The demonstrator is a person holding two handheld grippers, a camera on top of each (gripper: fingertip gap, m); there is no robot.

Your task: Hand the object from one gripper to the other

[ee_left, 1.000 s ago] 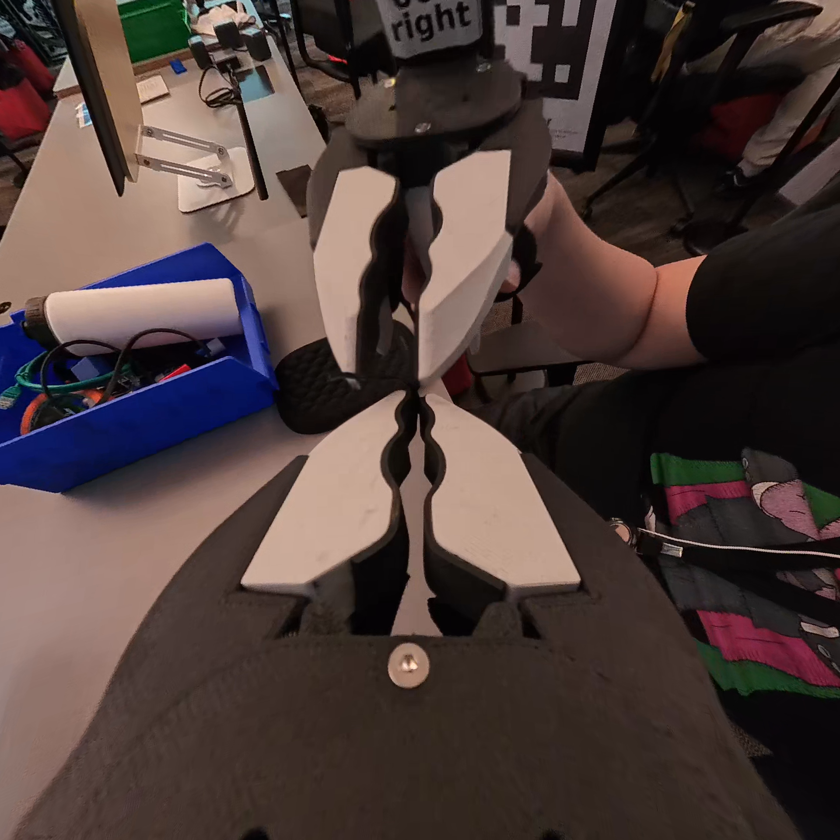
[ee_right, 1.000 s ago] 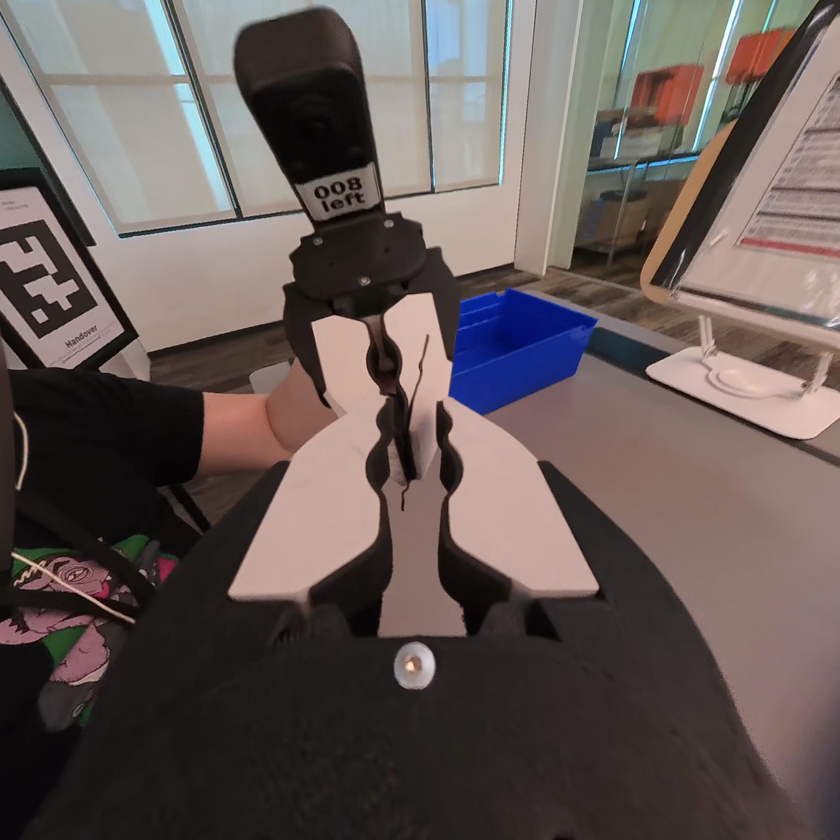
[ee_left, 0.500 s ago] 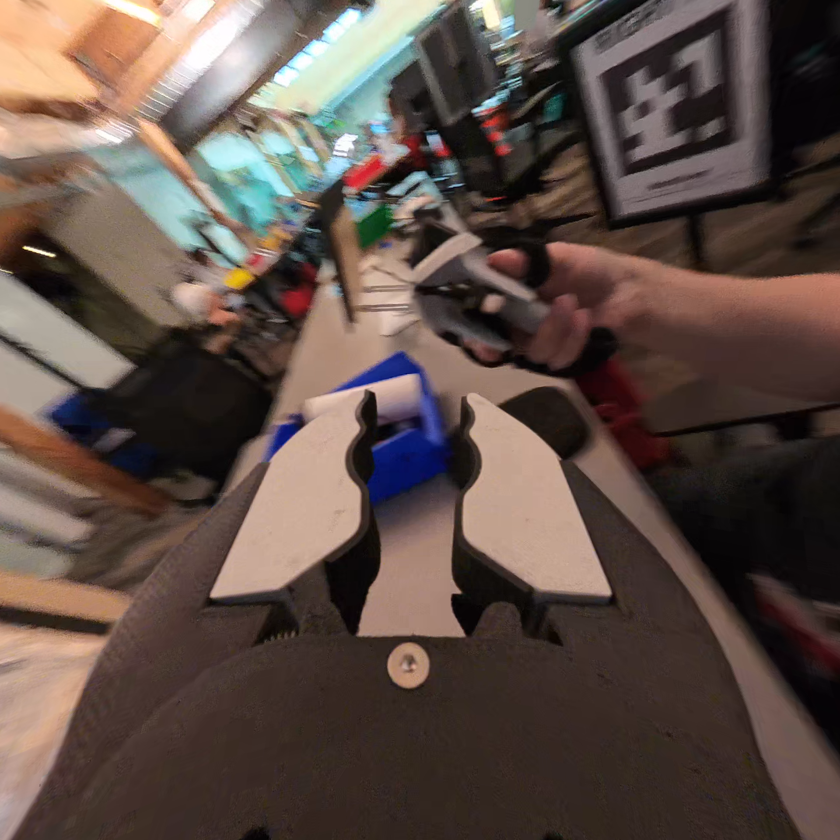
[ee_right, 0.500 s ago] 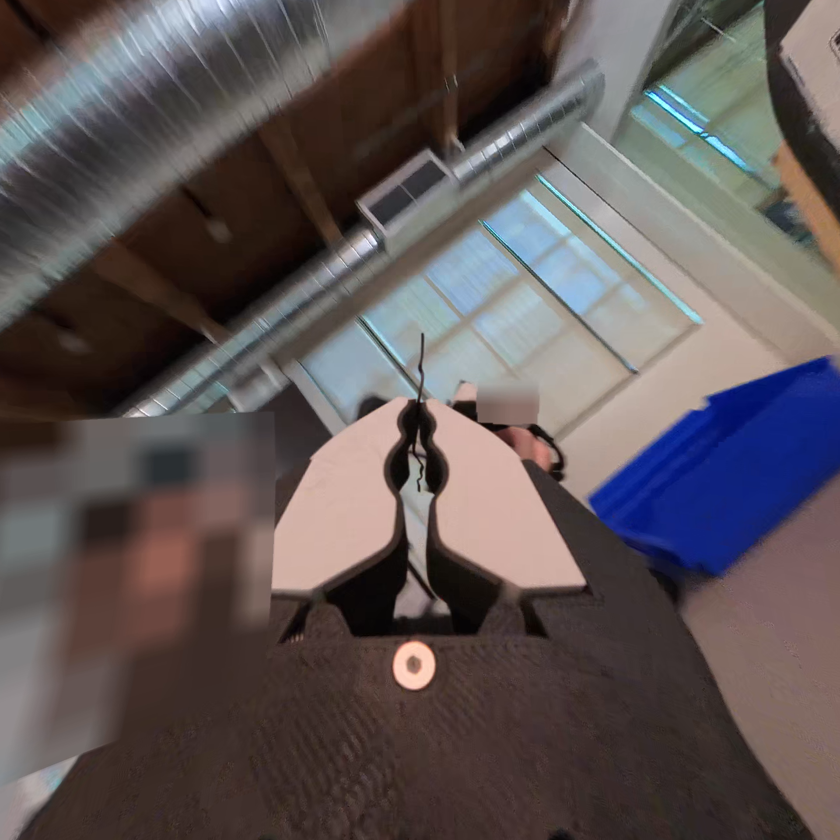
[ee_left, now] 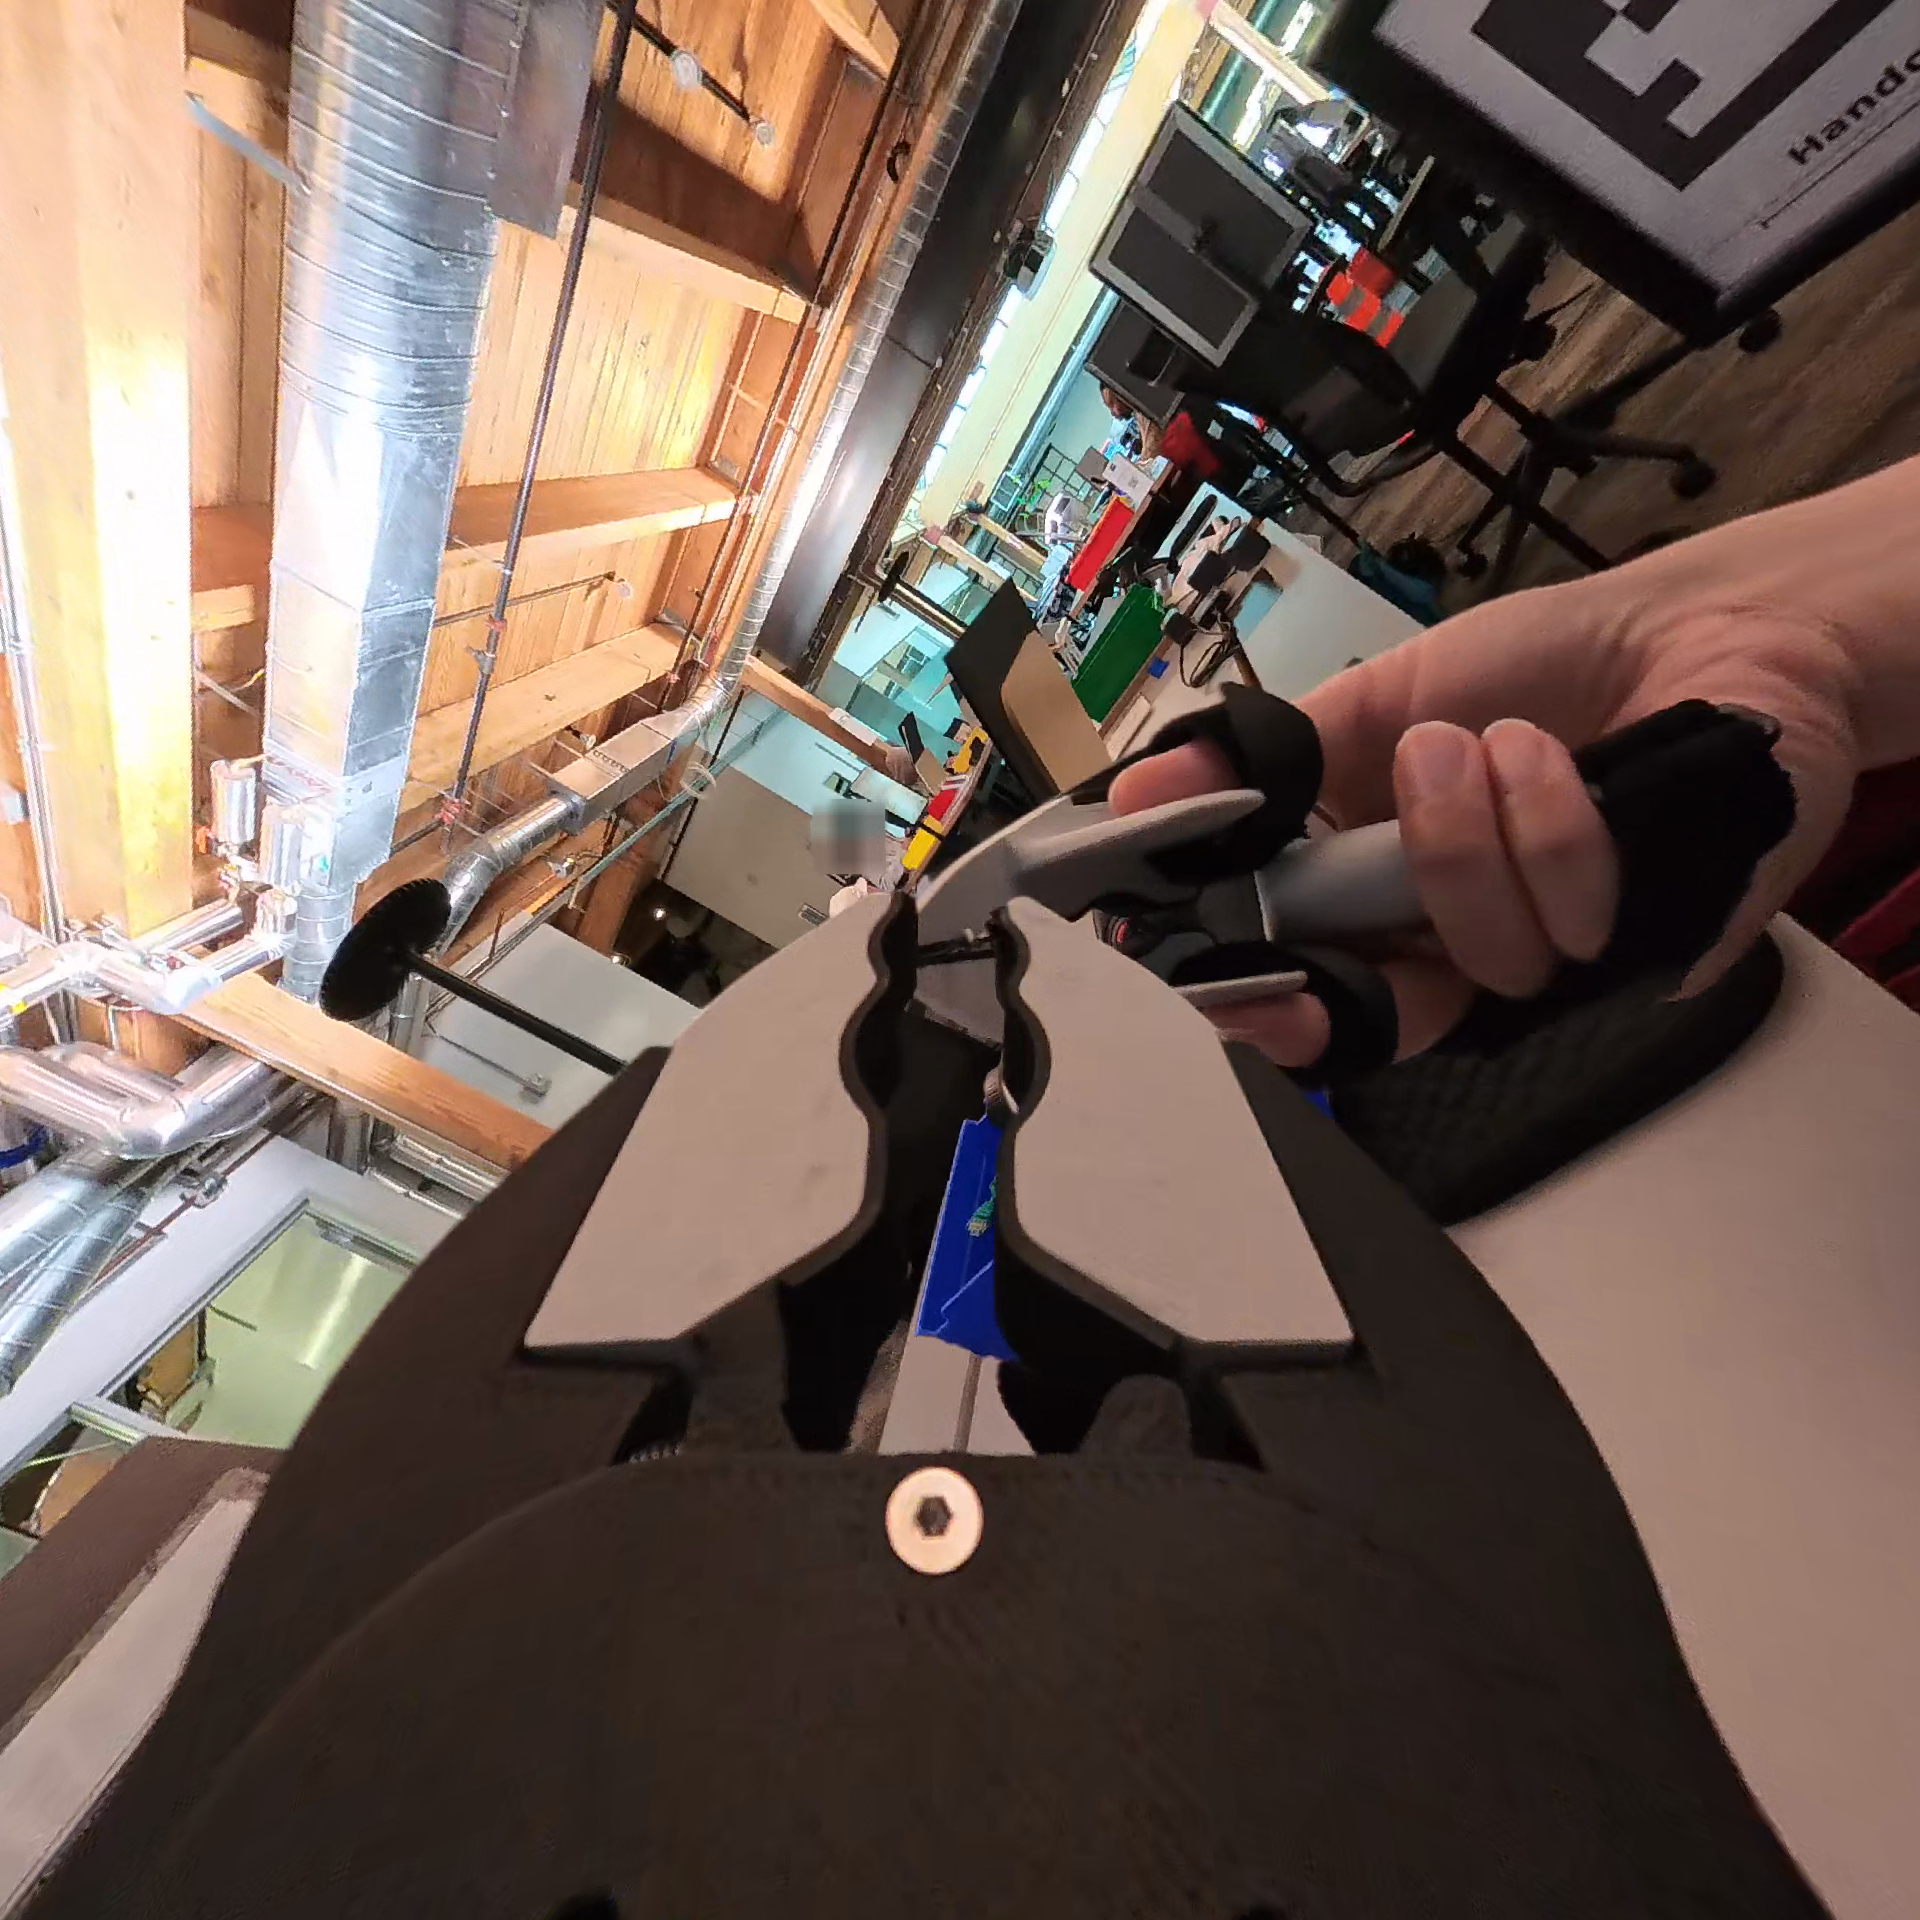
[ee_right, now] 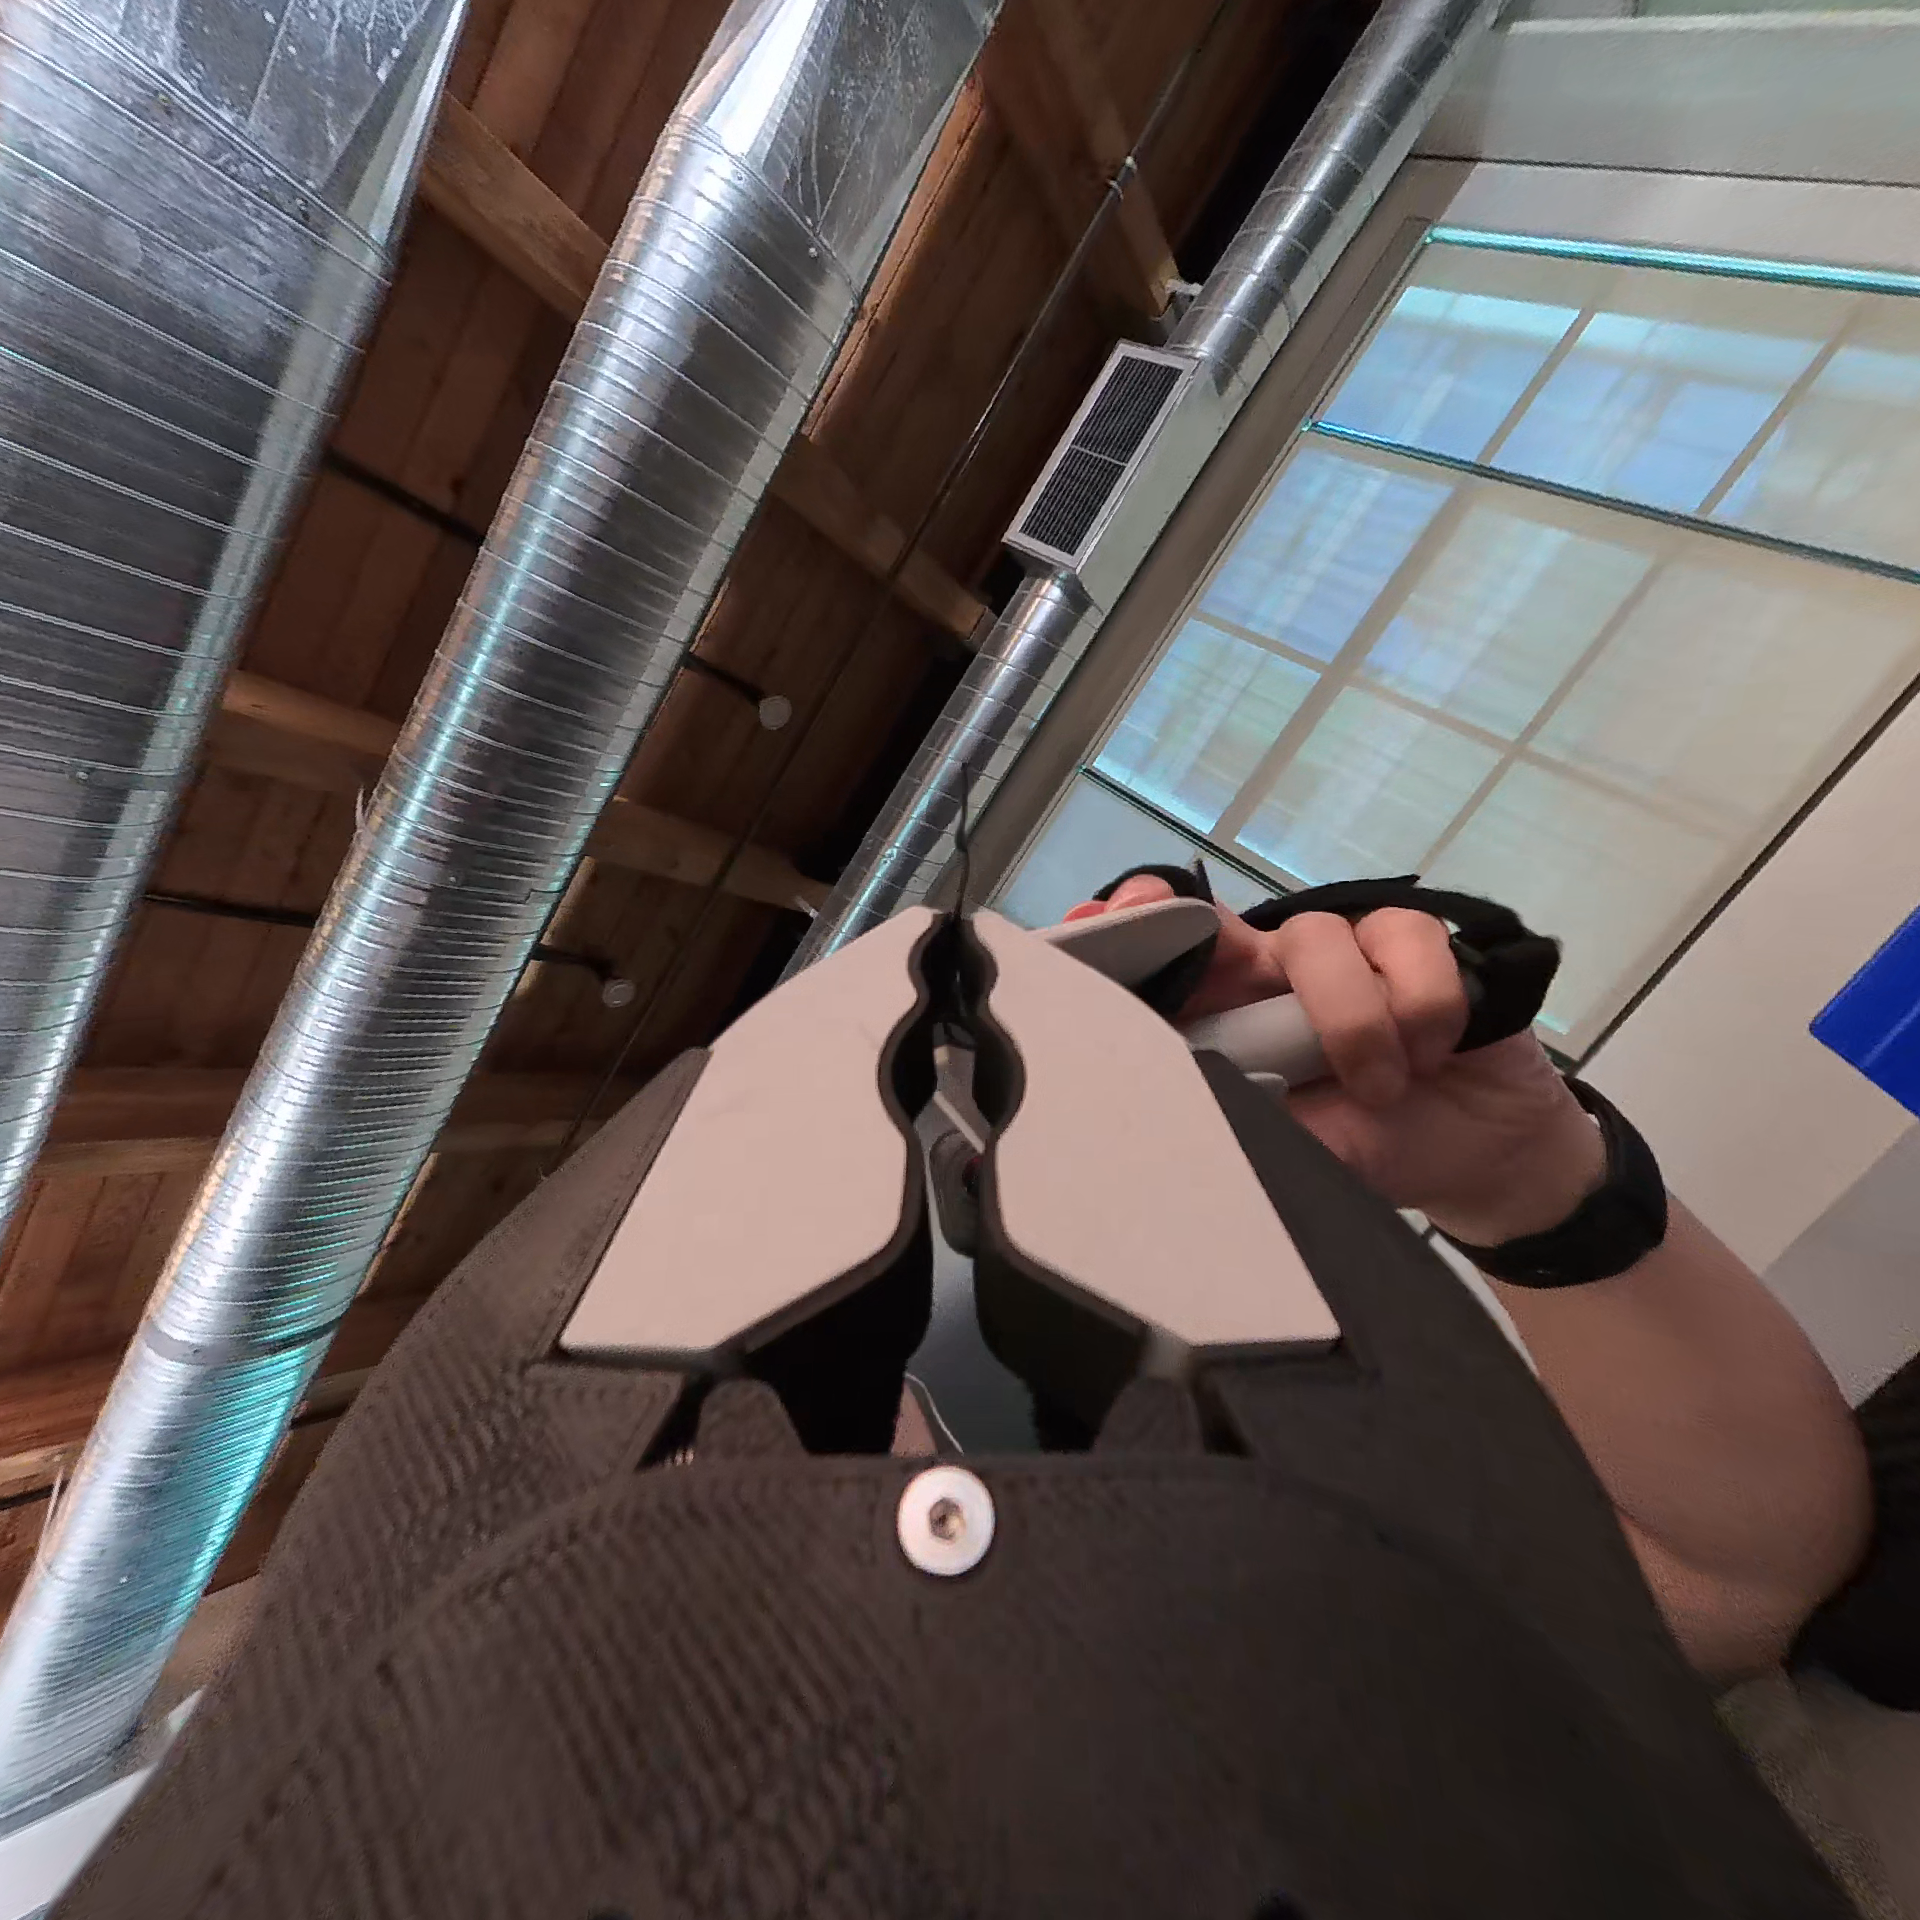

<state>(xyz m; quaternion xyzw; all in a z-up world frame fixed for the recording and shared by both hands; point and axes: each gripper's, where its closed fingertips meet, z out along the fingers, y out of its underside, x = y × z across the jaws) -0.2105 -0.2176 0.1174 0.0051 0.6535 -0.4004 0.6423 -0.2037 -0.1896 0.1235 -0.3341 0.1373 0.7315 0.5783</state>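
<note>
The object is a thin black wire [ee_right: 961, 831]. My right gripper [ee_right: 961, 928] is shut on it, and its end sticks out past the tips toward the ceiling. In the left wrist view, my left gripper [ee_left: 954, 920] stands with a narrow gap between its jaws. A short piece of the wire [ee_left: 951, 943] crosses that gap. The right gripper [ee_left: 977, 883], held by a hand [ee_left: 1507, 810], points at my left tips from the right. In the right wrist view, one white finger of the left gripper [ee_right: 1143, 935] shows just right of my tips, held by a hand [ee_right: 1382, 1018].
A blue bin [ee_left: 961, 1247] shows between the left fingers and at the right edge of the right wrist view [ee_right: 1870, 997]. A black pad [ee_left: 1558, 1081] lies on the grey table [ee_left: 1662, 1455]. Metal ducts [ee_right: 520, 623] and wooden beams run overhead. The grippers are tip to tip, or close to it.
A second ago the left gripper held the wire and the right was open around it. The right shut on it, the left opened. Both tilted upward; the left jaws have narrowed again.
</note>
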